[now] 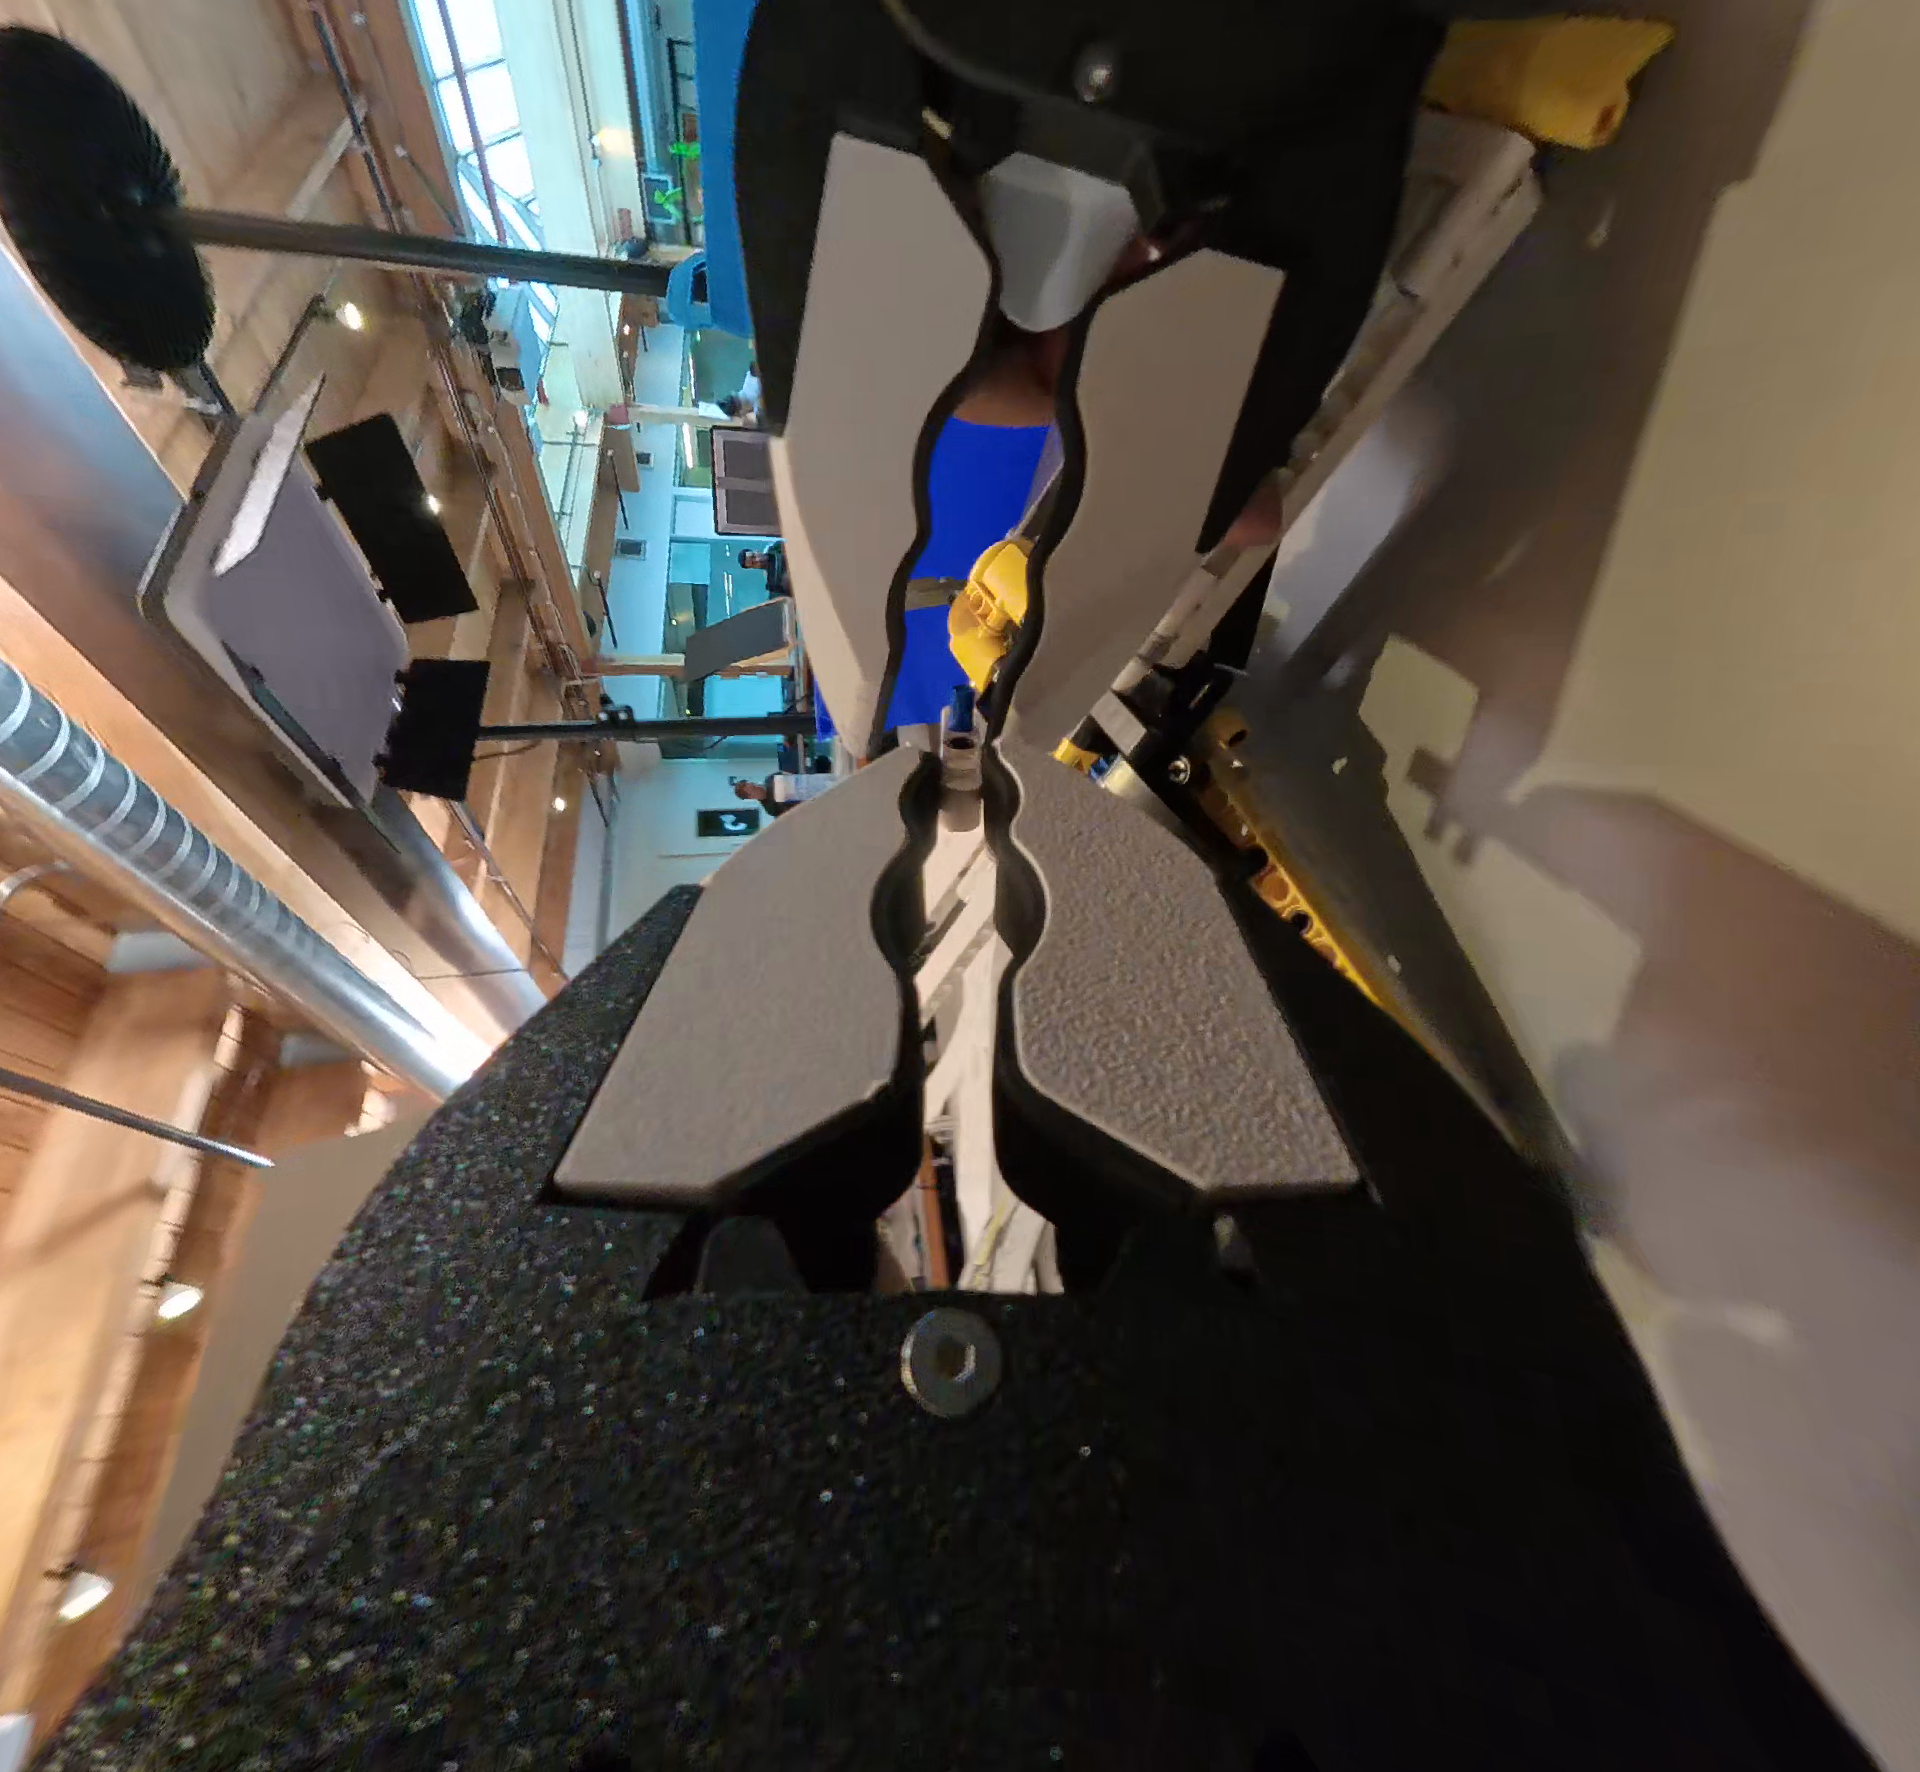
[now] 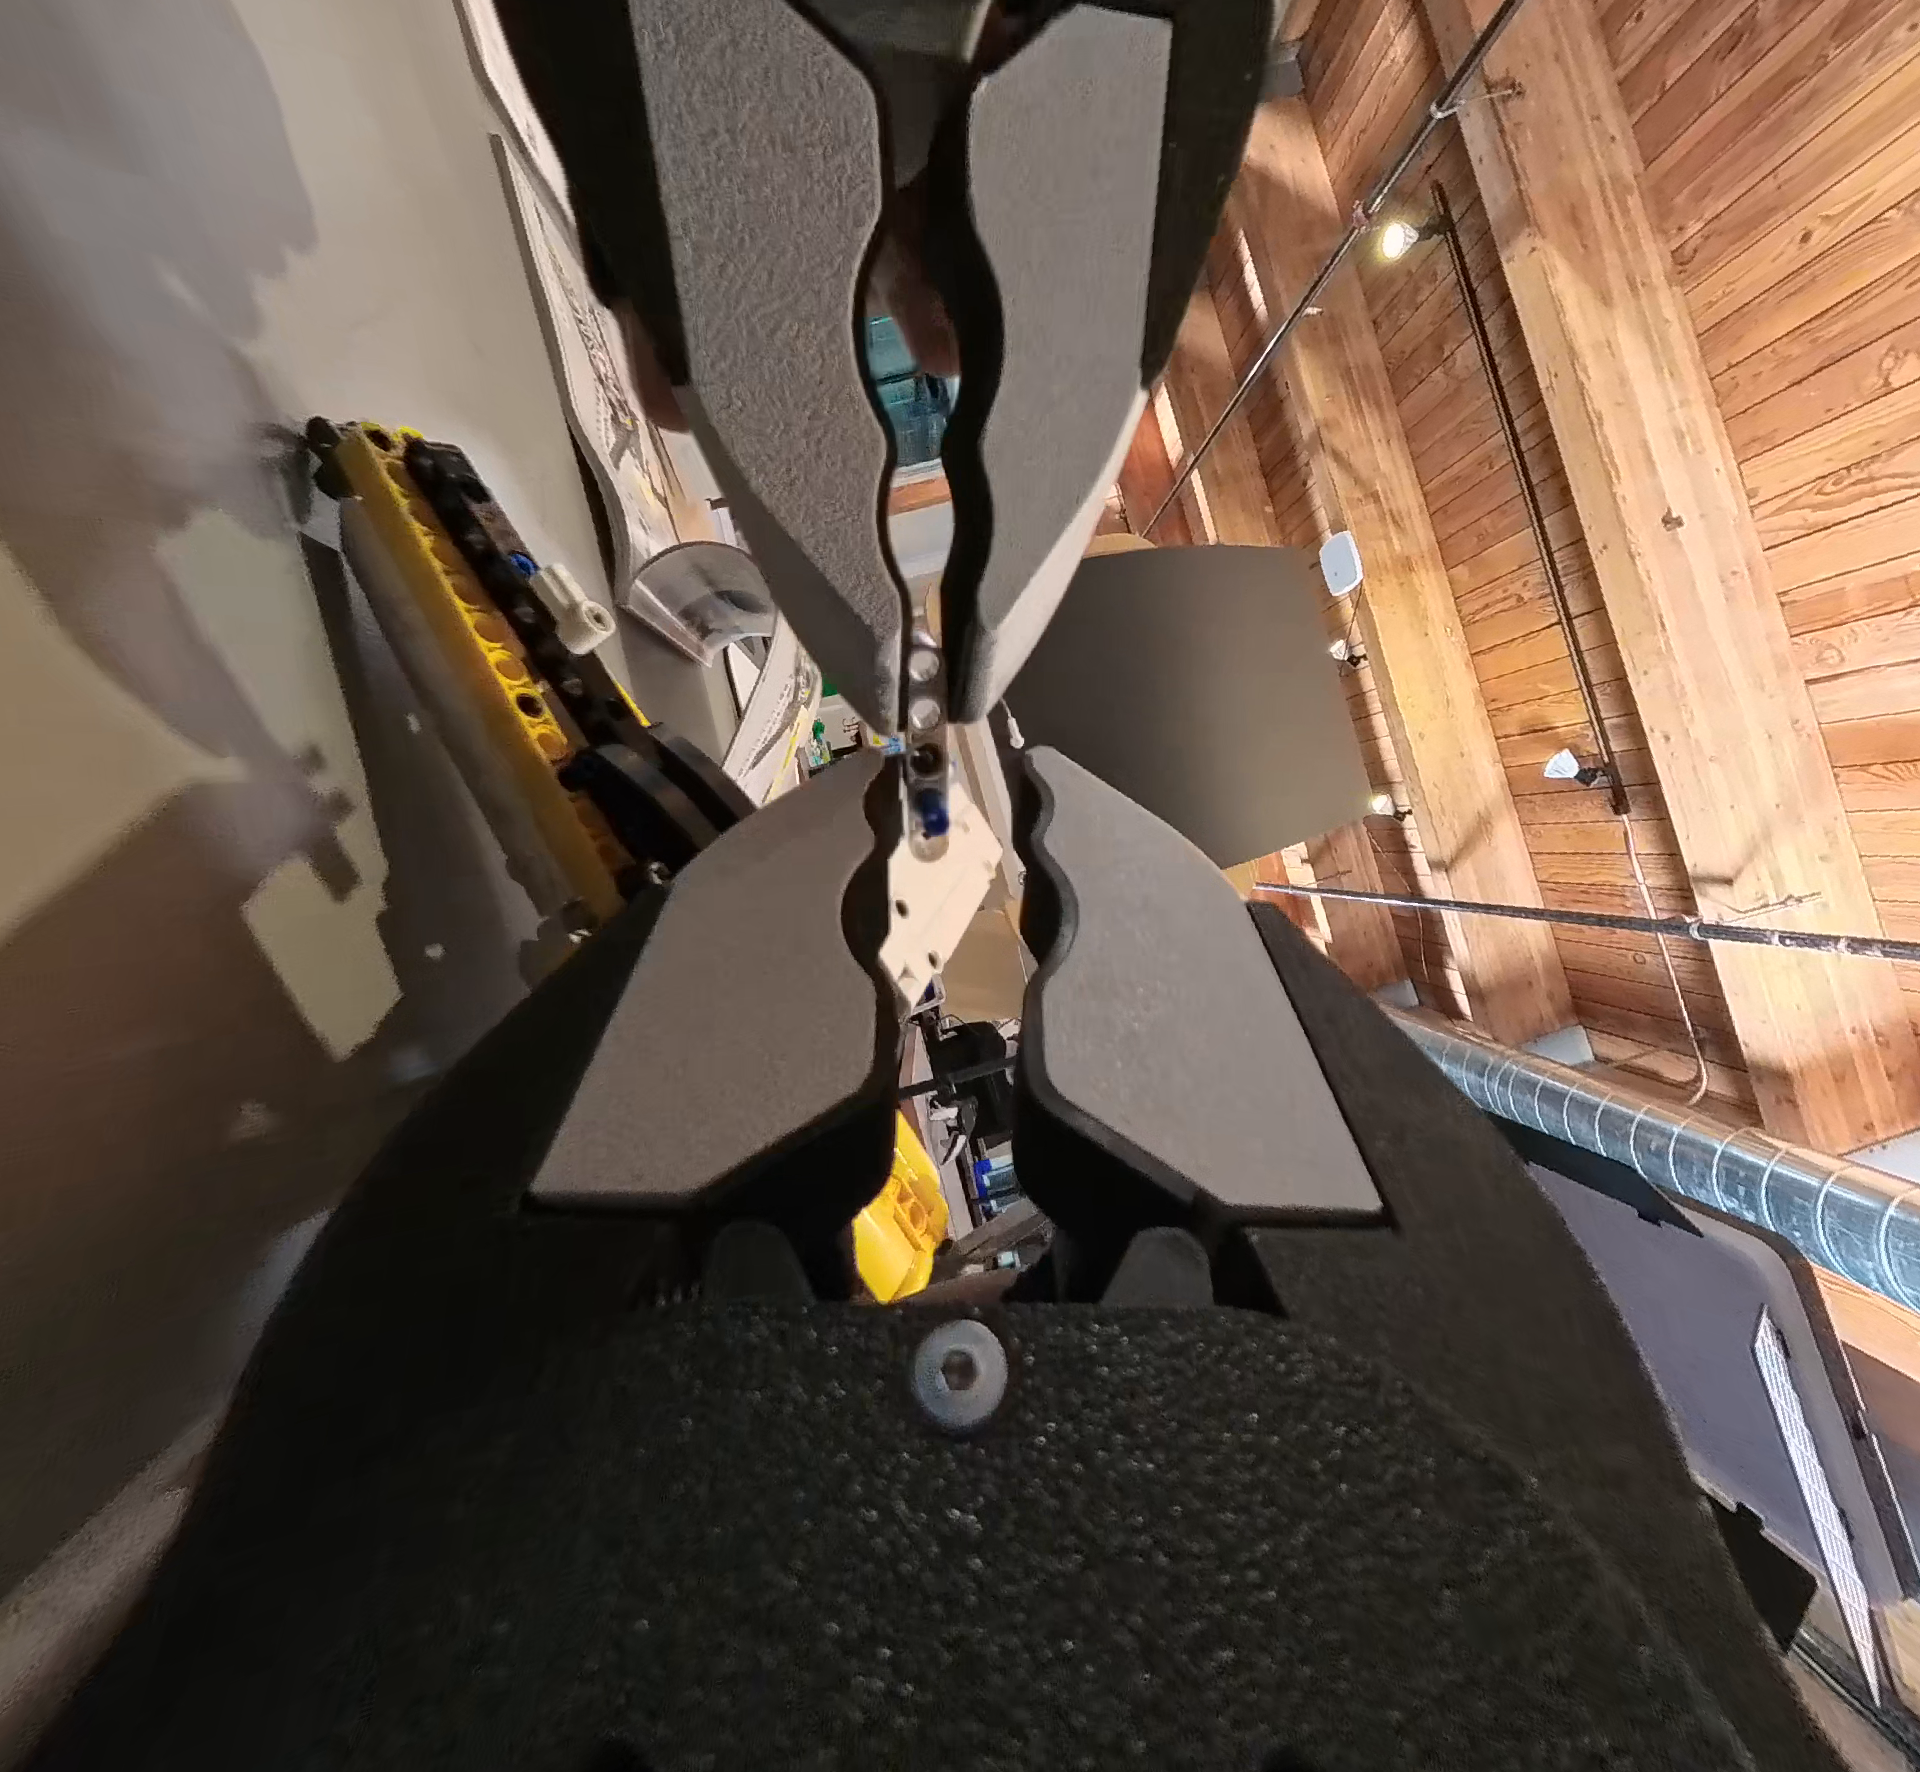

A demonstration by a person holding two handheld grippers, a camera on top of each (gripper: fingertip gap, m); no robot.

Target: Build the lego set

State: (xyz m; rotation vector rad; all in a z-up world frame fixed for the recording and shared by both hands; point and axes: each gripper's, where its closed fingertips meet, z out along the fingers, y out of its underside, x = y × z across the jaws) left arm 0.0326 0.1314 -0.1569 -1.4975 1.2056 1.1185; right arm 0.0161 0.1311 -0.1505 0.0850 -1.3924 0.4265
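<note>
- Yellow-and-black Technic assembly: lies on the bench, left of the grey beam in the right wrist view, and neither gripper touches it.
- Left gripper: its jaws are clamped on a light grey perforated beam, with a pad pressing each face. This probably steadies the beam in the air, clear of the bench.
- Blue pin: sits in the beam's free end, beyond the clamped part, so it stays exposed.
- Right gripper: faces the left one with its jaws spread around that free end. One pad is just beside the beam and the other is apart, so it grips nothing.
- Metal duct: well to the right of the beam.
</note>
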